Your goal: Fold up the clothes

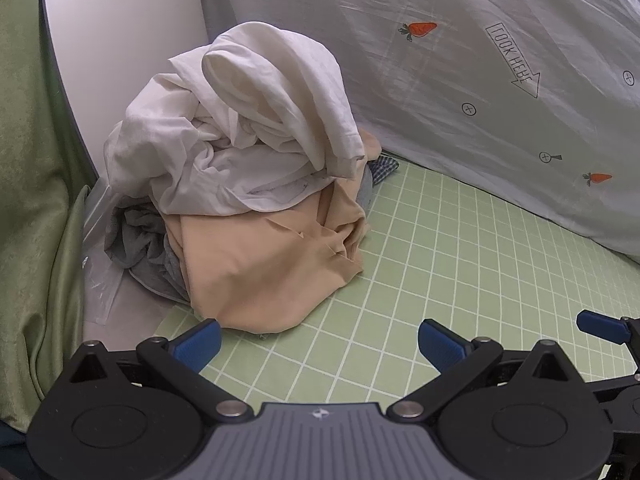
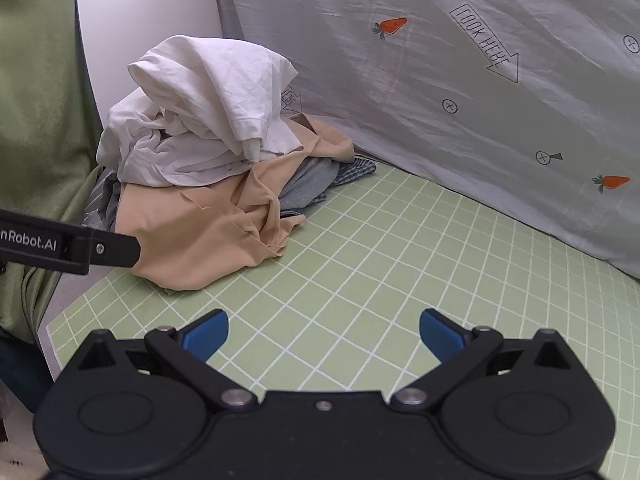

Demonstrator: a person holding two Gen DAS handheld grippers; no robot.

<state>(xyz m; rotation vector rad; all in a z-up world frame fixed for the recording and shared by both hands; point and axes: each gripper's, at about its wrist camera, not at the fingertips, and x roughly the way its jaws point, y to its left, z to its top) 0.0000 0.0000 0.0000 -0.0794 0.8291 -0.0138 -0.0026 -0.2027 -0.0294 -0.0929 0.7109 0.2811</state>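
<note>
Pile of clothes (image 1: 240, 184): unfolded heap, upper left of the left view, on the far left corner of the green grid mat (image 1: 440, 280). White garment (image 1: 256, 120) on top, tan garment (image 1: 256, 264) beneath, grey garment (image 1: 140, 244) at the left base, checked cloth (image 1: 384, 168) behind. Probably dumped there to leave the mat bare for folding.

Left gripper (image 1: 318, 340): jaws wide, holding nothing, low in frame, just short of the tan hem.

Right gripper (image 2: 324, 334): jaws wide, empty, over bare mat; pile lies ahead, up-left, apart.

Carrot-print sheet (image 1: 480, 100): backdrop, upper right.
</note>
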